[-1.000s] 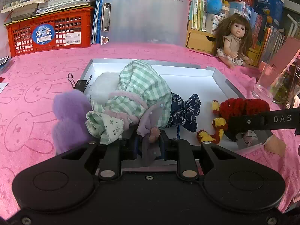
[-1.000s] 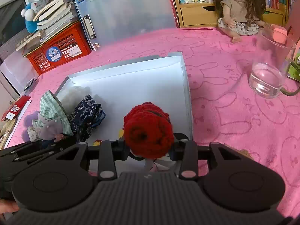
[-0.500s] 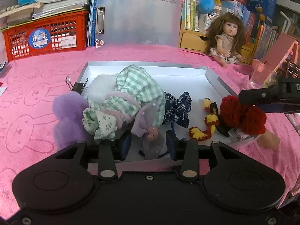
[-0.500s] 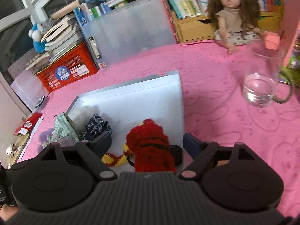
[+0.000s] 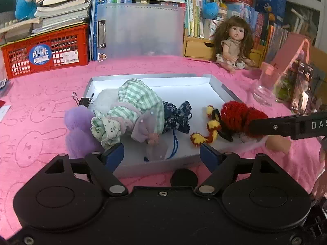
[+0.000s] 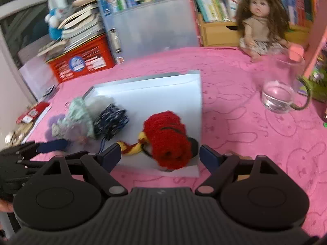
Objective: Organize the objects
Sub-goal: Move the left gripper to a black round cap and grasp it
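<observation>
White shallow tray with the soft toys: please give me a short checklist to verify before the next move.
1. Left gripper jaws opening, nothing between them: ok.
2. Right gripper open, clear of the red crocheted toy: ok.
3. Red toy inside the white shallow tray: ok.
4. Green checked cloth doll fully inside the tray: not ok, it overhangs the left edge.
5. Glass mug of water upright, apart from the tray: ok.

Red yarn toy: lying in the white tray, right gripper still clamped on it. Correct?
Not quite. The red yarn toy does lie in the white tray, but the right gripper is open, with neither pad touching it. The right wrist view shows this.
</observation>
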A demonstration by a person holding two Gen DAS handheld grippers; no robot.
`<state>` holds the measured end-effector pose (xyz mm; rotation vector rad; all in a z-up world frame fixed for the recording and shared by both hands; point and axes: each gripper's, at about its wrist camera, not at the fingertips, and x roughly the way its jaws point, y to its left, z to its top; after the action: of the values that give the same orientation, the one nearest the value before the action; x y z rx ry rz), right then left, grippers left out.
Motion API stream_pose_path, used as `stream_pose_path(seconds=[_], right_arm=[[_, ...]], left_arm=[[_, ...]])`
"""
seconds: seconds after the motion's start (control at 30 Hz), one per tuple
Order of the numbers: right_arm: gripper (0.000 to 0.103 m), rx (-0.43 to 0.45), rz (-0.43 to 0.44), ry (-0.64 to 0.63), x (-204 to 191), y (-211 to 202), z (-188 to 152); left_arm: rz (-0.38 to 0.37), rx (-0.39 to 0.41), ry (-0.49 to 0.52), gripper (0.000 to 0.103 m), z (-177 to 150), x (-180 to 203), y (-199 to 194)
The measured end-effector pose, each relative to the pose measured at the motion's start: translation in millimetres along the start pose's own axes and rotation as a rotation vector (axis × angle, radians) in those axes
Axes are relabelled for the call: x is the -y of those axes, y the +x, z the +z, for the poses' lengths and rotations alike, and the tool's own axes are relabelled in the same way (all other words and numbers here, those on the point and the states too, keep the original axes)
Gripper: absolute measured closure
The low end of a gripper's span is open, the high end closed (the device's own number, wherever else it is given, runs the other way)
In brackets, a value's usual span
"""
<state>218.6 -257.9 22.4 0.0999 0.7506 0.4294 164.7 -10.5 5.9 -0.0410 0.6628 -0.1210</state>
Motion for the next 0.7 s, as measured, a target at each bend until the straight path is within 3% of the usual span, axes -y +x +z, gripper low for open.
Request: stream_pose_path(seconds=[0.17,0.53,0.7], right_arm=[[0.013,0.007,0.027,-0.055,-16,-6,-5],[0.013,-0.012,0.084,-0.094,-41,-13,-14],[0.013,-0.073,0.134,-0.068,-46,-9,-16]], left_arm=[[0.041,0.005,0.048,0.019,-6,6,-9],[0.059,-0.003,0.025,0.019,-20,-8,-30],[0.08,-0.001,0.029,0.019,-27,-14,-38]])
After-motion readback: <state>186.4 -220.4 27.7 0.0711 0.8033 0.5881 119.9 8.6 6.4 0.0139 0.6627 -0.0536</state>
